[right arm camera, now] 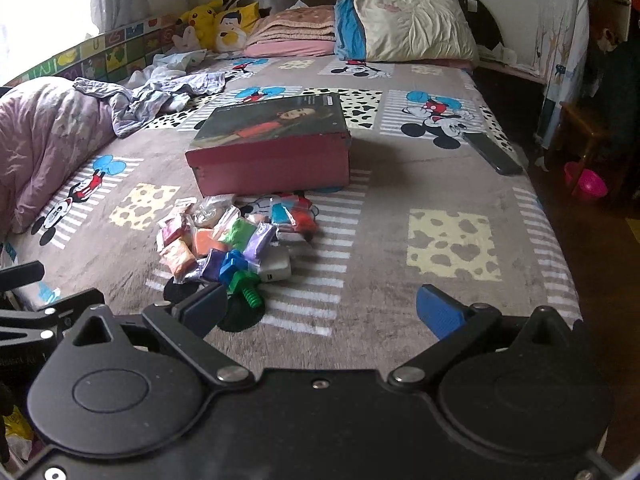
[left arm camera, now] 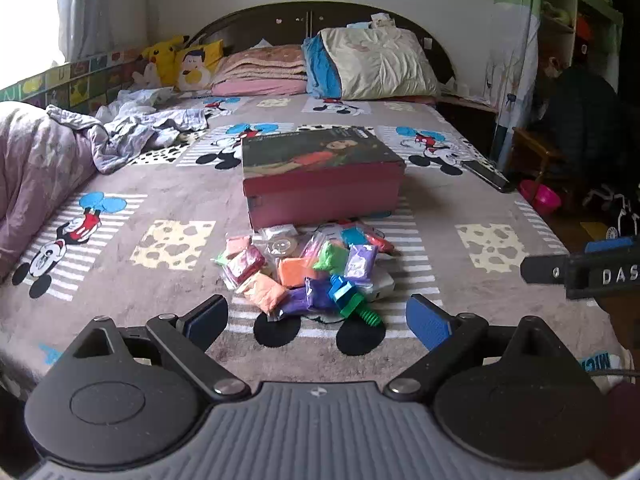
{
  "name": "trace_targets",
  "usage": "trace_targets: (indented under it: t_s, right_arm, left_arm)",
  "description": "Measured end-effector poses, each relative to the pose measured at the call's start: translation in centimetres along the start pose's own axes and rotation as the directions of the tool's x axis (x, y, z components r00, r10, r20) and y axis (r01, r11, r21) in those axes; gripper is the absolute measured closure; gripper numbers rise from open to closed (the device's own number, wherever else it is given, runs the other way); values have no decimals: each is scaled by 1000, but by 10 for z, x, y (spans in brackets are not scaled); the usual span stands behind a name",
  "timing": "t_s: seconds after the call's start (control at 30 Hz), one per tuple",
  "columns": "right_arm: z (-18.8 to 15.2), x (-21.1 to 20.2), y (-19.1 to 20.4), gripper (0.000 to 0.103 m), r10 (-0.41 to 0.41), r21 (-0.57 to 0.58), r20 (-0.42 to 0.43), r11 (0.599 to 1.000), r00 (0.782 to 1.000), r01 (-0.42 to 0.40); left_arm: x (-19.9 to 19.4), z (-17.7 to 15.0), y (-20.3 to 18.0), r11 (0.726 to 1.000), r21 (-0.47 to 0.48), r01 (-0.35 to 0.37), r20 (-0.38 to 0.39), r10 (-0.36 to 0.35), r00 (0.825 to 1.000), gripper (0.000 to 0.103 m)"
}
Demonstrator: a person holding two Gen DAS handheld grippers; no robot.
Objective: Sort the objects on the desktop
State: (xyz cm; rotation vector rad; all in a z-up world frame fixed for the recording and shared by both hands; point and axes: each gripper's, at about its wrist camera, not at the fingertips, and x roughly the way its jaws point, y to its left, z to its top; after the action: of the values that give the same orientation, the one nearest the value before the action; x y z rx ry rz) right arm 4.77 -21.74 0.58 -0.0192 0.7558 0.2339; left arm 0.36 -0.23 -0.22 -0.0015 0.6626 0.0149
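A heap of small plastic-wrapped clay packets [left arm camera: 304,268] in pink, orange, green, purple and teal lies on the Mickey Mouse bedspread [left arm camera: 168,196], bunched just in front of a closed pink box [left arm camera: 324,176] whose printed lid is still on; the box, at twelve o'clock from the heap, is probably where the pieces are meant to go, which would explain why they sit gathered at its near wall. At the heap's six o'clock edge rests a toy bolt [left arm camera: 352,300], blue block head and green threaded shaft, touching the purple packets, with a white box-like item [right arm camera: 276,266] just beside it at three o'clock. A dark phone-like slab [right arm camera: 496,154] lies well apart near the bed's right edge, at about two o'clock from the heap. The left gripper [left arm camera: 316,318] hovers low over the bedspread with its jaws spread wide and empty, aimed straight at the toy bolt, which sits just ahead between the blue pads [left arm camera: 428,326]. The right gripper [right arm camera: 320,312] is held level alongside, its jaws likewise wide apart and holding nothing; from its own camera the heap lies off toward eleven o'clock, so it points more at bare bedspread. Nothing appears sorted yet, and the left side looks better placed for a first pick.
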Motion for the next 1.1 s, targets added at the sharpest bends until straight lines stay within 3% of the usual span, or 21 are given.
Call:
trace_targets:
  t_s: [1.1]
  right_arm:
    - [-13,-21,3,1,-11,-12,16,1000,1000,11]
  left_arm:
    - [-16,-3,-10,1000,11,11,5,-11,1000,7]
